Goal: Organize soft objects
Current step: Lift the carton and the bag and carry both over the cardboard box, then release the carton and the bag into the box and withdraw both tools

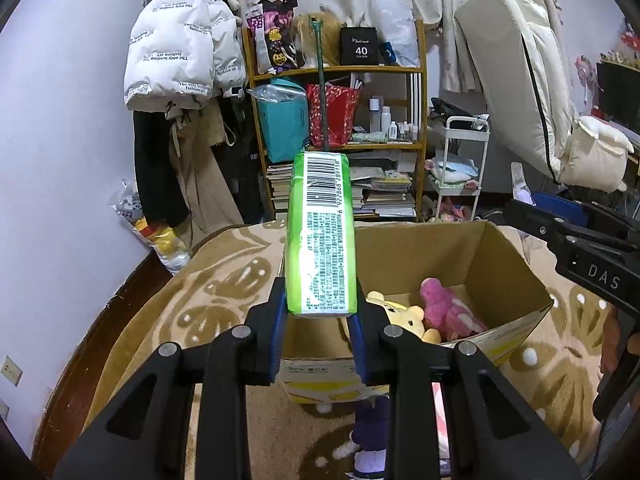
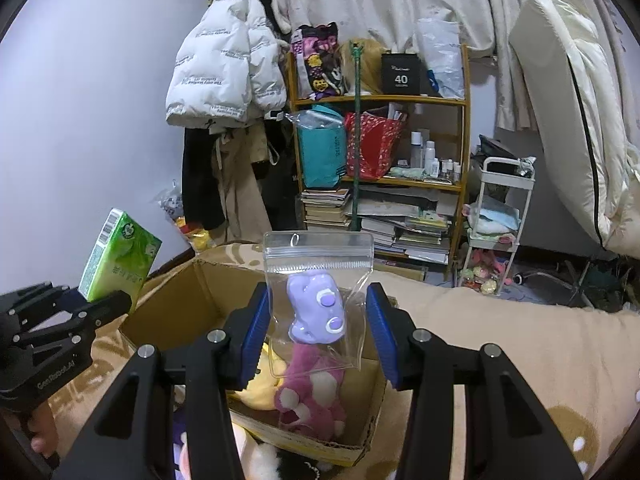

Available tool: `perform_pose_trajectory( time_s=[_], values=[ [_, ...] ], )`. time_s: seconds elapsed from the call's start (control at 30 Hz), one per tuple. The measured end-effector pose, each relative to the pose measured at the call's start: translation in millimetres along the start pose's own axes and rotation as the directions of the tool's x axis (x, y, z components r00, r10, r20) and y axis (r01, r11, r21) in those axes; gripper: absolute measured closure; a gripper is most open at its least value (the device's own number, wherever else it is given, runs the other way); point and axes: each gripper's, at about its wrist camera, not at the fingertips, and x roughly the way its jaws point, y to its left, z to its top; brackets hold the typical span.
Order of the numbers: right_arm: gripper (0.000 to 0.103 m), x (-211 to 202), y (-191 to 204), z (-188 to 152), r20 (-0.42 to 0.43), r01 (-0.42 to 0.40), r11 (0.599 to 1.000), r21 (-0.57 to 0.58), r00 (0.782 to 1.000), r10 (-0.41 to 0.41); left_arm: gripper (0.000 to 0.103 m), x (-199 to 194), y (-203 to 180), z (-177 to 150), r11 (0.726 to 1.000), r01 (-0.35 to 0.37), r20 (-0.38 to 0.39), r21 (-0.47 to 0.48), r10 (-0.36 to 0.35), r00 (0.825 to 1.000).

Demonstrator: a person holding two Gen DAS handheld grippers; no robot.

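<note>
Tissue pack [image 1: 320,236]: light, squashy; left hand-held gripper [image 1: 320,320] clenched on its near end, above the cardboard box [image 1: 508,276].
Zip bag [image 2: 318,300]: slippery film around a soft purple toy; right hand-held gripper [image 2: 318,336] pinches its sides, over the box.
Grip advice: hold mid-body.

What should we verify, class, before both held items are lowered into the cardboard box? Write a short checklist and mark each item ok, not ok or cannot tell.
1. Left tool clamps green plastic-wrapped tissue pack: ok.
2. Right tool holds clear zip bag with purple toy: cannot tell; no pad contact shows.
3. Open brown cardboard box lies below both items: ok.
4. Box has room beside pink plush and yellow plush: ok.
5. Tools apart: ok.
</note>
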Motion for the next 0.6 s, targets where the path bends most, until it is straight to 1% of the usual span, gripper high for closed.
perform_pose_trajectory(
  time_s=[0.1,0.2,0.33,0.6],
  values=[
    [0.052,4,2,-3,-0.012,-0.005,1.000,-0.014,1.000,0.005,0.076,4,-1,-2,1.000,0.001,-0.008,0.005,-0.001,1.000],
    [0.052,9,0,-6,-0.029,-0.030,0.999,0.010,0.999,0.030,0.076,10,1,-4,1.000,-0.016,-0.012,0.019,0.016,1.000],
    [0.051,15,-3,-9,-0.050,-0.063,0.997,0.045,0.997,0.065,0.075,16,7,-8,1.000,0.000,-0.042,-0.009,-0.001,0.999],
    [0.051,21,-2,-19,-0.096,-0.062,0.997,0.041,0.993,0.066,0.073,20,4,-13,1.000,-0.001,-0.067,0.013,0.002,0.998]
  ],
)
